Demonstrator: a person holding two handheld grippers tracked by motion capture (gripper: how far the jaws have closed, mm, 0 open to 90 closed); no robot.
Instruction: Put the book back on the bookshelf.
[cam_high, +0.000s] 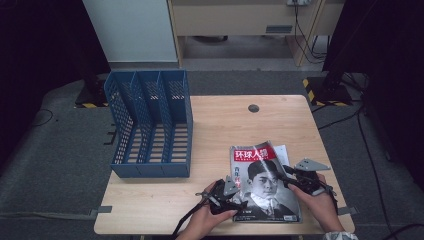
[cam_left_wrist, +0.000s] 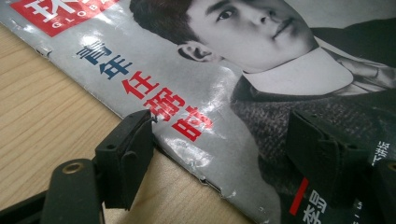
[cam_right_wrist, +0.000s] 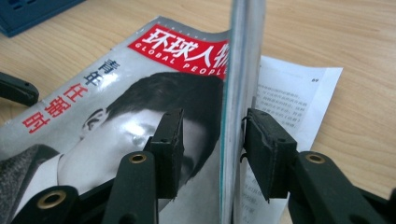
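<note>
A magazine (cam_high: 265, 185) with a red title block and a black-and-white portrait lies at the front right of the wooden table (cam_high: 225, 125). My left gripper (cam_high: 239, 197) is at its lower left edge. In the left gripper view this gripper (cam_left_wrist: 219, 126) is open, one jaw over bare wood, the other over the cover (cam_left_wrist: 224, 93). My right gripper (cam_high: 290, 177) is at the magazine's right edge. In the right gripper view the cover's edge (cam_right_wrist: 240, 70) stands raised between the jaws of this gripper (cam_right_wrist: 212, 126). The right pad touches it and the left pad stands clear.
A blue three-slot file rack (cam_high: 150, 125) stands on the table's left part, and its corner (cam_right_wrist: 28, 11) appears far off in the right gripper view. A printed white sheet (cam_right_wrist: 289, 93) lies under the magazine's right side. A round cable hole (cam_high: 253, 108) sits near the far edge.
</note>
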